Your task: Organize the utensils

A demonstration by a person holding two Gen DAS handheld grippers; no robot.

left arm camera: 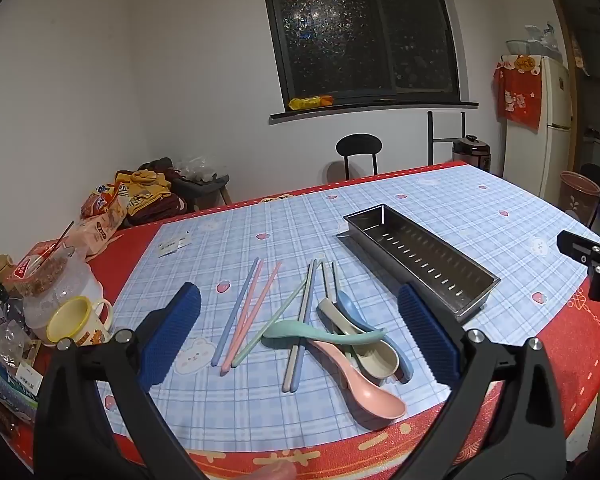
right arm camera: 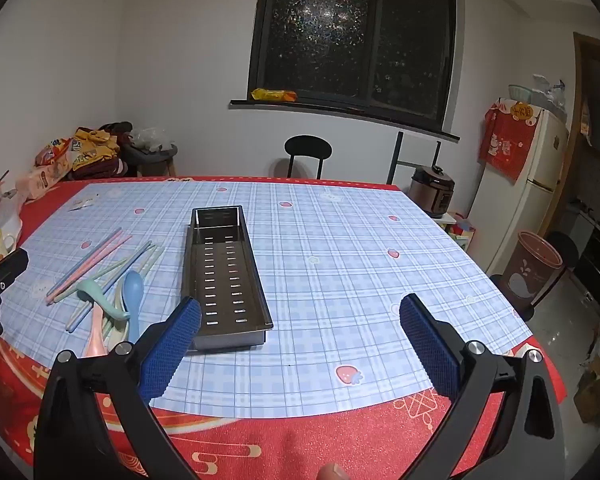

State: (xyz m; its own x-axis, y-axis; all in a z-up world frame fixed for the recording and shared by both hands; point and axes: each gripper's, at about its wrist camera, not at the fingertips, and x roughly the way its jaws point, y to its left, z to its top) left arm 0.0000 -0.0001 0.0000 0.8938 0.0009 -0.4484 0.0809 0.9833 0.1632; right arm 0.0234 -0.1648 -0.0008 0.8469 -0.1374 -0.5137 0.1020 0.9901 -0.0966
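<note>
Zero utensils stowed: tray (right arm camera: 224, 276) empty, both grippers released.

Four spoons (left arm camera: 351, 344) (green, pink, beige, blue) and about eight chopsticks (left arm camera: 252, 312) lie loose on the desk (right arm camera: 339, 280), left of the tray. Left gripper (left arm camera: 300, 336) hovers over the pile, right gripper (right arm camera: 300, 344) just right of the tray; fingers (left arm camera: 172, 332) spread wide, holding nothing. All sorting remains.
</note>
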